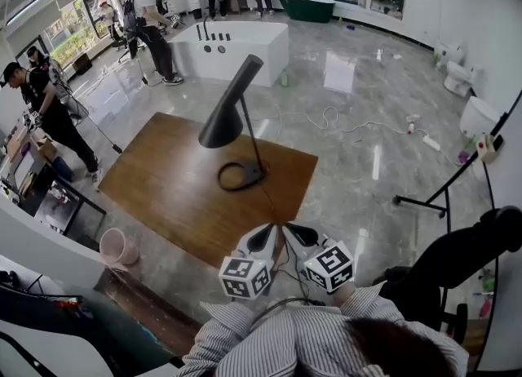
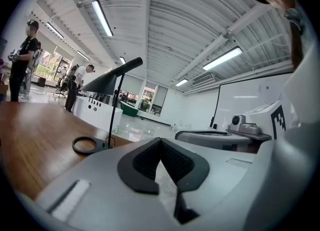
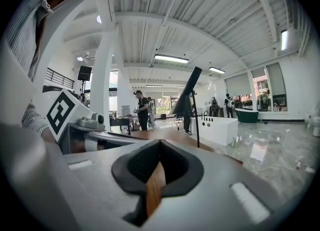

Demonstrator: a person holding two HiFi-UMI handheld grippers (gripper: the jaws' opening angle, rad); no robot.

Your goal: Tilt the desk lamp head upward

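A black desk lamp (image 1: 222,125) stands on the wooden table (image 1: 163,179), its cone head sloping down to the left from a slanted arm and its ring base (image 1: 240,175) near the table's right edge. Both grippers hover side by side at the table's near corner, a short way in front of the lamp. My left gripper (image 1: 263,239) is shut and holds nothing, and so is my right gripper (image 1: 300,235). In the left gripper view the lamp (image 2: 107,81) rises ahead to the left of the shut gripper (image 2: 161,144). The right gripper view shows the lamp (image 3: 185,96) ahead to the right of the shut gripper (image 3: 159,147).
A pink bucket (image 1: 117,247) sits on the floor by the table's near left corner. A white counter (image 1: 230,46) stands behind the table, with several people beyond and to the left. A cable (image 1: 347,125) trails across the marble floor. A black stand (image 1: 431,201) is at the right.
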